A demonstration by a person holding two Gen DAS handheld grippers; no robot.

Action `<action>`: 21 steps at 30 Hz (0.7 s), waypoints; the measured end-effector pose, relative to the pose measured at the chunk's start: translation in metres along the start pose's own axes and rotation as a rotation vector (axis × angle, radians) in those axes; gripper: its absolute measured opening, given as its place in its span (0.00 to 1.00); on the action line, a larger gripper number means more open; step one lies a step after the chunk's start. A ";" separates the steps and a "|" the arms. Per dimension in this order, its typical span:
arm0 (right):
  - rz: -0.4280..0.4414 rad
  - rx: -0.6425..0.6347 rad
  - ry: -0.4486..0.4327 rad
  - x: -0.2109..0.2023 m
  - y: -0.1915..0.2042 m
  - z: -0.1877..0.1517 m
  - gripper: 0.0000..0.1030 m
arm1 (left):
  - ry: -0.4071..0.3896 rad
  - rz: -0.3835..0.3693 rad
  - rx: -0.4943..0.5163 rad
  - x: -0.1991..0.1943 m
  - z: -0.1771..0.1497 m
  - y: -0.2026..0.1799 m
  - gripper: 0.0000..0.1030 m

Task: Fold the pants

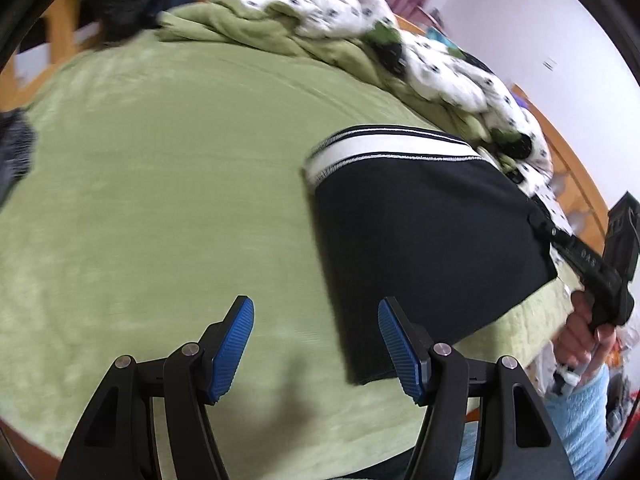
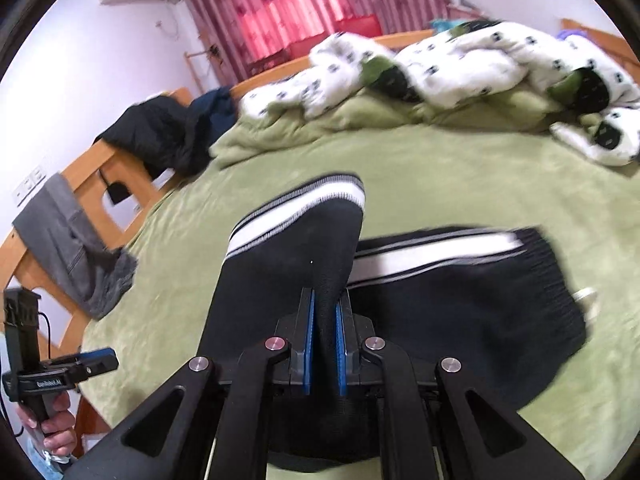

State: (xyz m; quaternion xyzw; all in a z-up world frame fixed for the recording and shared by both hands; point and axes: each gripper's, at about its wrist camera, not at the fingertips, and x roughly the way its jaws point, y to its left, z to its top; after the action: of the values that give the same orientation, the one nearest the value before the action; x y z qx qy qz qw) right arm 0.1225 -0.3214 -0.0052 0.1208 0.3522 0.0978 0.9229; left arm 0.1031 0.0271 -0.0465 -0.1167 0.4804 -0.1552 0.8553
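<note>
1. While the right gripper (image 2: 325, 344) pinches a raised fold of the dark navy knit pants with white-striped ribbed cuffs (image 2: 460, 312), its blue ribbed fingers (image 2: 309, 344) stand nearly together with the fabric squeezed flat between them.
2. From the pinch, one leg of the pants rises into a soft peak, its striped cuff turned up and away; the rest lies spread on the bed to the right, a second white band running across it.
3. Seen from the left wrist, the pants (image 1: 424, 248) form a smooth dark slab with a straight left edge and a ribbed white-and-navy cuff at the far end.
4. The left gripper (image 1: 316, 344) hovers over the plush light-green blanket (image 1: 160, 200); its fingers are spread apart with nothing between them, and the right-hand pad (image 1: 400, 348) overlaps the near corner of the pants in view; contact cannot be told.
5. A rumpled white fleece quilt with dark spots (image 2: 460, 68) is heaped along the far side of the bed.
6. Dark garments (image 2: 160, 136) and a grey cloth (image 2: 76, 240) hang over the wooden bed frame (image 2: 80, 172).
7. Pink-red pleated curtains (image 2: 280, 4) hang behind.
8. A hand (image 1: 580, 336) in a pale blue fuzzy sleeve grips the right gripper's black handle.
</note>
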 end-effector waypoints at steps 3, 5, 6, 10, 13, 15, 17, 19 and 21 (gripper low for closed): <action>-0.073 -0.003 -0.030 -0.016 -0.046 0.011 0.08 | 0.031 -0.027 0.077 0.030 -0.001 -0.029 0.61; -0.127 -0.011 -0.026 -0.018 -0.077 0.013 0.08 | 0.062 -0.047 0.137 0.050 -0.006 -0.047 0.61; -0.147 -0.009 -0.020 -0.016 -0.089 0.011 0.08 | 0.089 -0.062 0.166 0.062 -0.010 -0.055 0.61; -0.215 0.020 -0.023 -0.008 -0.147 -0.005 0.08 | 0.165 -0.133 0.217 0.085 -0.029 -0.075 0.61; -0.223 0.110 -0.043 -0.006 -0.186 -0.017 0.08 | 0.210 -0.200 0.270 0.092 -0.042 -0.090 0.62; -0.197 0.156 -0.039 0.000 -0.204 -0.027 0.08 | 0.248 -0.221 0.326 0.097 -0.053 -0.102 0.65; -0.233 0.113 -0.013 0.013 -0.202 -0.037 0.09 | 0.279 -0.198 0.390 0.105 -0.063 -0.116 0.66; -0.273 0.063 0.005 0.022 -0.197 -0.043 0.12 | 0.263 -0.150 0.401 0.109 -0.064 -0.124 0.66; -0.274 0.048 0.012 0.018 -0.196 -0.042 0.14 | 0.250 -0.187 0.370 0.107 -0.063 -0.125 0.66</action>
State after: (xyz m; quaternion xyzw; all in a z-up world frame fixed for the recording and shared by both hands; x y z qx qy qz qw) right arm 0.1263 -0.4962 -0.1044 0.0932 0.3731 -0.0369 0.9224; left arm 0.0826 -0.1324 -0.1194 0.0182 0.5329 -0.3323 0.7780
